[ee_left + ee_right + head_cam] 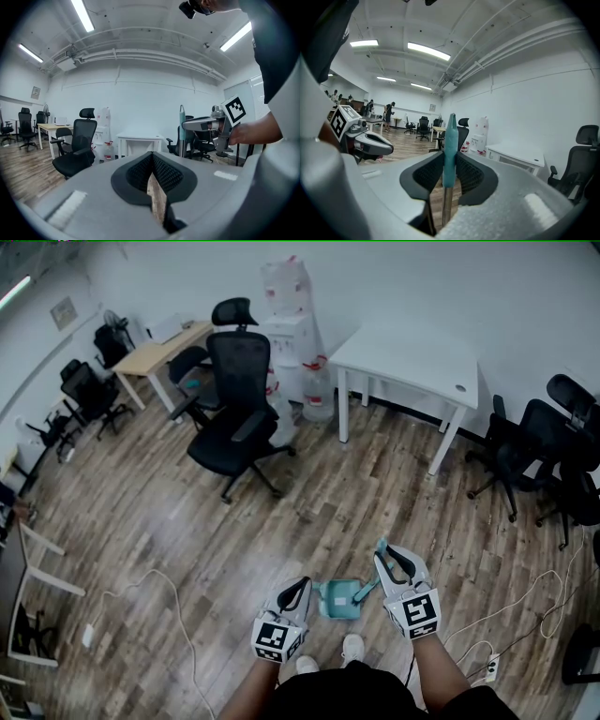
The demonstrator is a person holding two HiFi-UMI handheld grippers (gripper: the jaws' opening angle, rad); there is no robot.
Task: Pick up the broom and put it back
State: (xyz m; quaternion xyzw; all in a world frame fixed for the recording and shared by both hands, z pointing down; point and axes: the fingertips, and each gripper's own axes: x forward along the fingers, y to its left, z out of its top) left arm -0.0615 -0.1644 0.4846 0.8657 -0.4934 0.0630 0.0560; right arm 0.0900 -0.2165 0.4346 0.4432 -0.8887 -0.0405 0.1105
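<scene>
Wooden floor (pixel 169 512) from above, grippers lower centre.
Teal broom (pixel 368 584) handle at right gripper (pixel 384 551), teal dustpan (pixel 336 601) beside left gripper (pixel 302 583); black chair (pixel 239 390) above, white table (pixel 412 352) upper right.

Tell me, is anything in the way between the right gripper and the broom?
No, nothing is. The right gripper has its jaws shut on the broom's teal handle, which stands upright between them.
</scene>
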